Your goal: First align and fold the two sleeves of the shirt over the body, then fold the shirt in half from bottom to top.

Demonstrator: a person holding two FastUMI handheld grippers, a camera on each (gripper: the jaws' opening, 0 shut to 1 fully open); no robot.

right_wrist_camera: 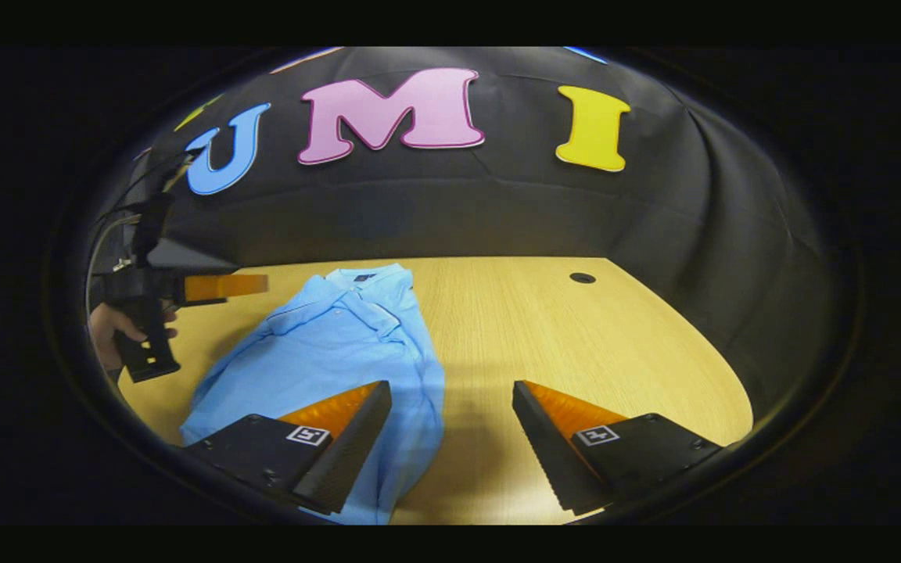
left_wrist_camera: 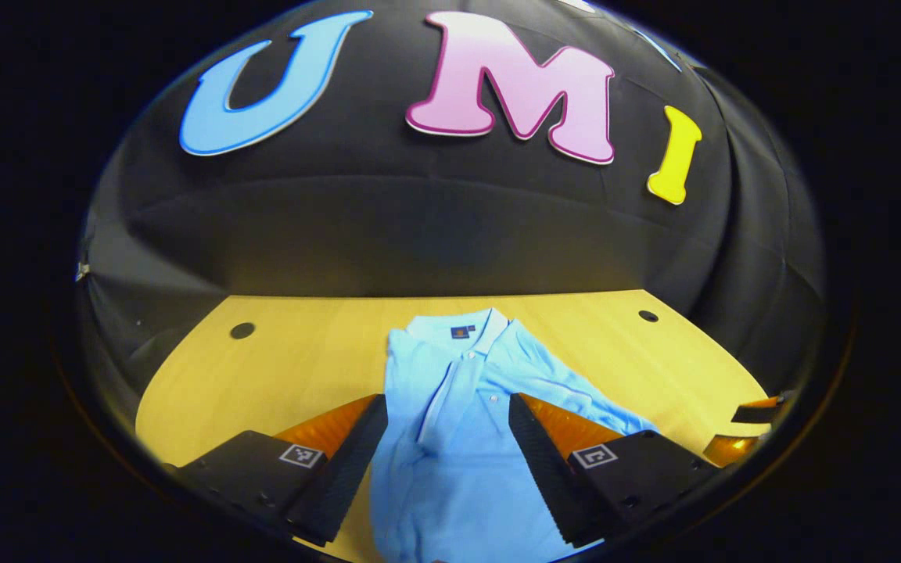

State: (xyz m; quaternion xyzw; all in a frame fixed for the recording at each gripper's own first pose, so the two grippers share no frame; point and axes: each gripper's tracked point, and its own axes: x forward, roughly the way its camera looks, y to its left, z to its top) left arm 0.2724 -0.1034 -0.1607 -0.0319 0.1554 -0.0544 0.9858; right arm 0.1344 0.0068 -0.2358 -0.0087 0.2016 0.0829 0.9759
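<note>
my jaws stand wide apart on both sides, nothing between them but air: the left gripper (left_wrist_camera: 448, 461) hangs over the middle of the shirt, and the right gripper (right_wrist_camera: 452, 438) hangs over bare wood at the shirt's edge. from there, largest first. the wooden table (right_wrist_camera: 576, 344) runs pale and grainy to the booth's black cloth wall, with round cable holes (left_wrist_camera: 242, 330) near its far corners. the light blue polo shirt (left_wrist_camera: 458, 438) lies flat on the table, collar toward the wall, button placket running down the chest. in the left gripper view one sleeve lies folded in over the body on the left, while the other sleeve (left_wrist_camera: 576, 391) spreads out across the wood to the right. in the right gripper view the shirt (right_wrist_camera: 325, 352) lies left of centre, its near hem under my left-hand finger. far left in that view i see the other gripper held above the table by a hand (right_wrist_camera: 110, 332) on its grip, clear of the cloth. a small dark label (left_wrist_camera: 460, 332) sits inside the collar.
</note>
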